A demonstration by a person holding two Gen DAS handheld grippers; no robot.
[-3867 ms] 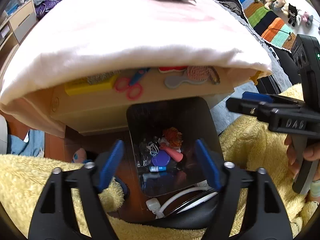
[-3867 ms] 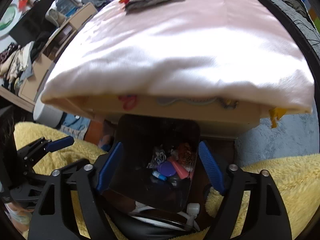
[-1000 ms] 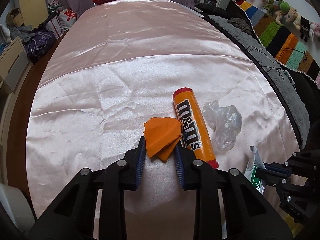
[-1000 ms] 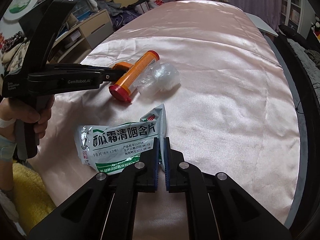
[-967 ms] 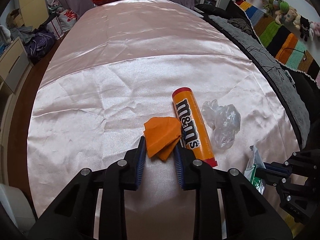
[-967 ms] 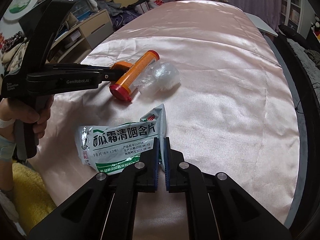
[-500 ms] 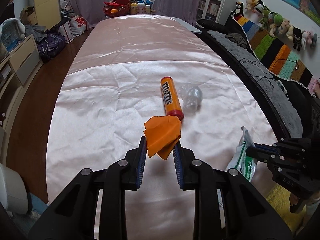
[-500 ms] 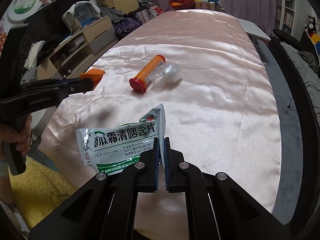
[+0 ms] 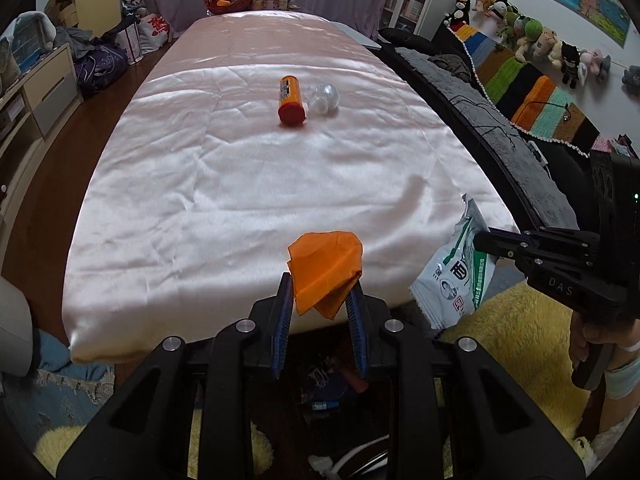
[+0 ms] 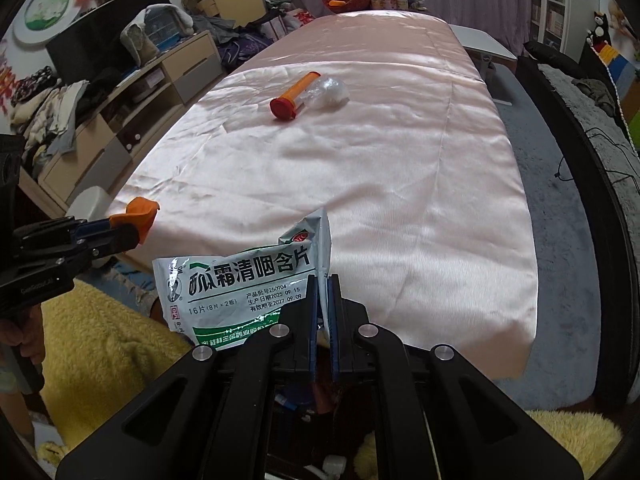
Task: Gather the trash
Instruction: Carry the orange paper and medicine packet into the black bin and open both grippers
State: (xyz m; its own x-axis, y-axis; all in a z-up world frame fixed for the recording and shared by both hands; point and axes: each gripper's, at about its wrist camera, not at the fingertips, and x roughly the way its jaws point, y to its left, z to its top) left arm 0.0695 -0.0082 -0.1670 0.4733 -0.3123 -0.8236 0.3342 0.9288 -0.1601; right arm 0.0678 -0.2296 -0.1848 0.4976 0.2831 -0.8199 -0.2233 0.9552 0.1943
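Orange paper scrap (image 9: 325, 269) sits pinched in our left hand-held gripper (image 9: 320, 308); our right hand-held gripper (image 10: 322, 312) clamps a silver-green lozenge packet (image 10: 240, 284) beside it.

orange tube (image 9: 291, 98) beside plastic wad (image 9: 323, 98) (touching), satin around bare

Shiny satin-looking pink sheet (image 9: 248, 184), glossy foil-ish pouch (image 10: 240, 284), matt orange paper scrap (image 9: 324, 272), crinkly clear plastic wad (image 9: 323, 98), fuzzy yellow rug (image 10: 108, 340).
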